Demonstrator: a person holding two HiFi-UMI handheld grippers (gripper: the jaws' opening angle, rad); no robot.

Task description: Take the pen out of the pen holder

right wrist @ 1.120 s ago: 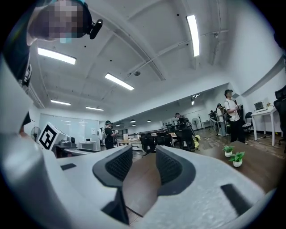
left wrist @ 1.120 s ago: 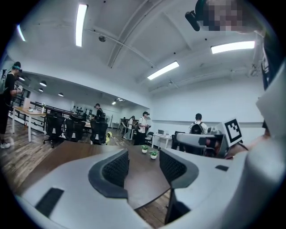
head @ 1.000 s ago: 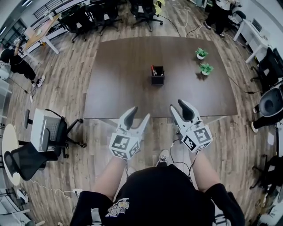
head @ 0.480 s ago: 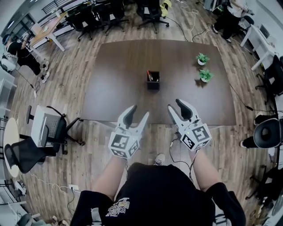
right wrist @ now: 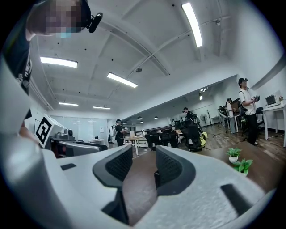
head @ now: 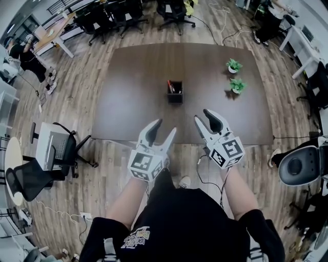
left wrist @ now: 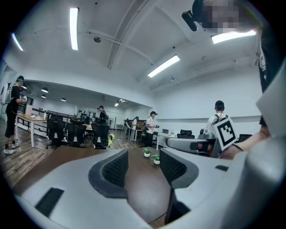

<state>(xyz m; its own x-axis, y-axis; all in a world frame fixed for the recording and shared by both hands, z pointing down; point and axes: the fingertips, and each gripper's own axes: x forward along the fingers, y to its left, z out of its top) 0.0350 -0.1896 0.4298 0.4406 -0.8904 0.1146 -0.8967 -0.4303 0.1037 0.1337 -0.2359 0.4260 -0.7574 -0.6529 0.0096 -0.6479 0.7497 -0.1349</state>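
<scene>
Holder (head: 175, 92): dark, square, open top, upright on brown table (head: 128, 110), roughly mid-top. Pen (head: 170, 86) stands inside, red showing, leaning at holder's left wall as head view has it; can't tell how many are in there. Not taken out.

L gripper (head: 166, 126): on near side of holder, well short of it, over table's near edge. Jaws apart, nothing between; its own view shows only bare tabletop in the gap, w/ two plants far off.

R gripper (head: 202, 115): also near side of holder, a bit right of it, well apart. Jaws apart, gripping nothing. Its own view has a dark box corner in the gap behind one jaw, far down the table, not touching.

Both grippers side by side, tips aimed toward holder, marker cubes facing up.

Two small plants (head: 233, 64) in white pots: right of holder, toward table's far right part, near each other.

Office chairs (head: 169, 10): beyond holder, past table's far edge. One more chair (head: 56, 151) left of holder, off the table, on wood floor.

Other people stand far beyond holder, at room's edges.
</scene>
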